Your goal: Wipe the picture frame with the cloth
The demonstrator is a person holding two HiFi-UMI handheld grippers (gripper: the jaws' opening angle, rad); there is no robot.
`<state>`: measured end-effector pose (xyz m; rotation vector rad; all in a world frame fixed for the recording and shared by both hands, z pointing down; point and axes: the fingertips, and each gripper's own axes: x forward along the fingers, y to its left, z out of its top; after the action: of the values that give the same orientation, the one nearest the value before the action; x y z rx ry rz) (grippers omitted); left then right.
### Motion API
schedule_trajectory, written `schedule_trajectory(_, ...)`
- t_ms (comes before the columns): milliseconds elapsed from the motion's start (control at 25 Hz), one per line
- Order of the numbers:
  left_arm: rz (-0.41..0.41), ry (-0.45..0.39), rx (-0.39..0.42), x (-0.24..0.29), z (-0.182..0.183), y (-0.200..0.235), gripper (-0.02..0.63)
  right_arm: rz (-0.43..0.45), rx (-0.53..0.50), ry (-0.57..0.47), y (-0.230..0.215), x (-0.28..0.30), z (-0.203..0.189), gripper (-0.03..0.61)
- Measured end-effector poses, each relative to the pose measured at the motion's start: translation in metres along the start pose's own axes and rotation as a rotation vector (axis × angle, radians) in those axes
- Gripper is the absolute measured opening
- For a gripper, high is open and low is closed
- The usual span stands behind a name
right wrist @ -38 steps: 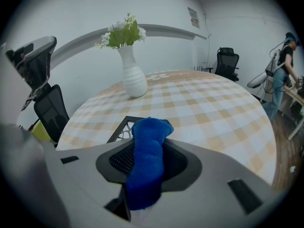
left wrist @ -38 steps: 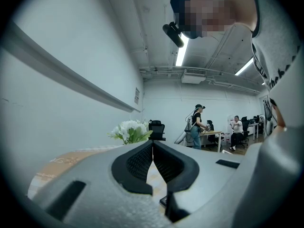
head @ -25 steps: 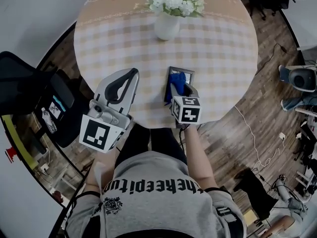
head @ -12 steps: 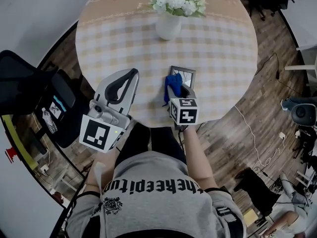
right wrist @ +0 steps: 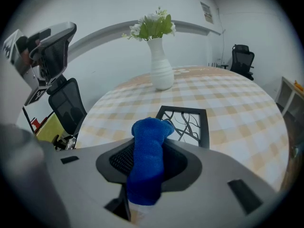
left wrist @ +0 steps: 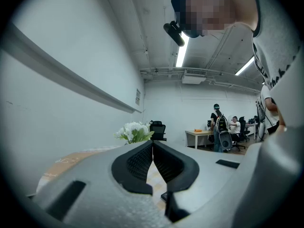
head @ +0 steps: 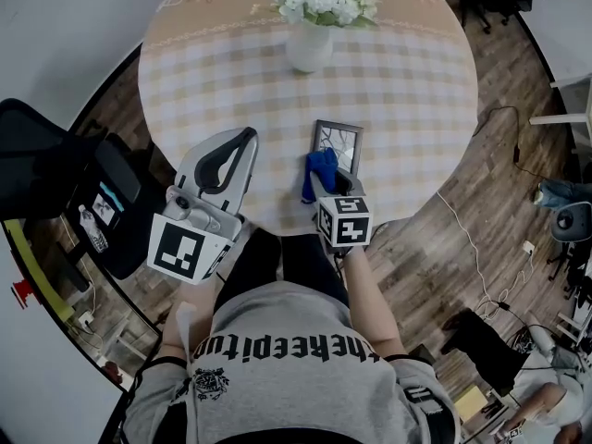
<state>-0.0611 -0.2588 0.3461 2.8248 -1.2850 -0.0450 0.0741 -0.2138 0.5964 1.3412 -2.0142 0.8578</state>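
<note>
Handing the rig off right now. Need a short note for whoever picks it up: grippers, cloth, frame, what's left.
Left gripper: shut, empty, held above the table's near edge.
Right gripper: shut on the blue cloth, with the cloth tip at the picture frame's near left corner. Contact unclear.
The frame lies flat on the table, nearer than the flower vase.
Done: cloth gripped and at the frame.
Left: wipe the frame. How much is already wiped doesn't show.

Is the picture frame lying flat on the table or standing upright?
Lying flat. The picture frame rests face up on the checked tablecloth, its branch print visible from above in the head view.
</note>
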Motion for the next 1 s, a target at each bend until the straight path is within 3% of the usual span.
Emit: schedule_trajectory(1000, -0.079, -0.001, 0.02, 0.017, 0.004, -0.03, 0.017, -0.17, -0.018, -0.023, -0.074, -0.037, -0.016, 0.141)
